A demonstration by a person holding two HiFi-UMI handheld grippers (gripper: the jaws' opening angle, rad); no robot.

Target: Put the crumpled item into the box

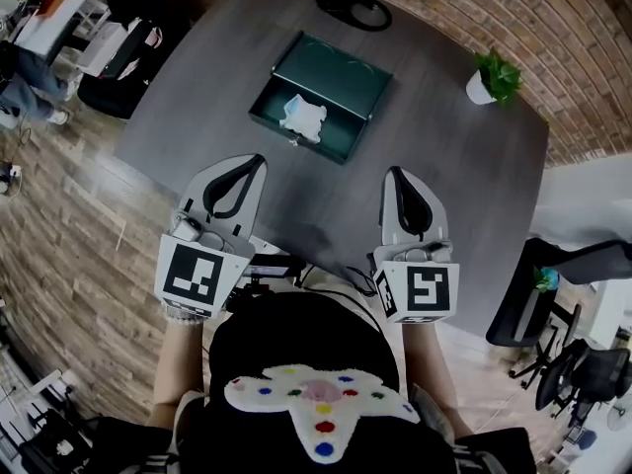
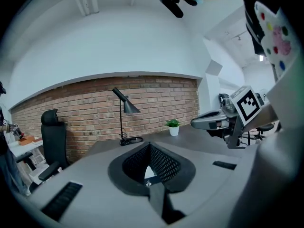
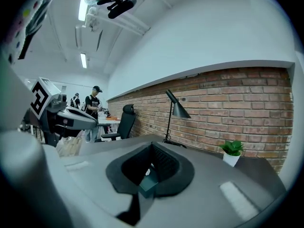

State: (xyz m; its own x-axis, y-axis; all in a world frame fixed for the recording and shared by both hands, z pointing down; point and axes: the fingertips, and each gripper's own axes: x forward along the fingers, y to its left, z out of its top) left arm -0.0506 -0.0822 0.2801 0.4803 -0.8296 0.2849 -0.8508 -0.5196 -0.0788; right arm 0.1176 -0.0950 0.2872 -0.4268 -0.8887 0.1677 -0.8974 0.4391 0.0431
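Observation:
An open teal box [image 1: 326,79] lies on the dark grey table [image 1: 454,186], beyond both grippers. The white crumpled item [image 1: 303,117] rests inside it, near its front wall. My left gripper [image 1: 260,158] hovers short of the box's front left and is shut on nothing. Level with it on the right, my right gripper [image 1: 393,172] has its jaws together and empty too. In the right gripper view a bit of the teal box [image 3: 148,186] shows through the hollow between the jaws. The left gripper view catches the right gripper [image 2: 211,121] off to its right.
A black desk lamp [image 1: 353,8] stands at the table's far edge, and a small potted plant [image 1: 491,77] at the far right. Office chairs [image 1: 553,294] stand around the table. A brick wall [image 2: 95,103] runs behind it. A person [image 3: 93,109] stands far off to the left.

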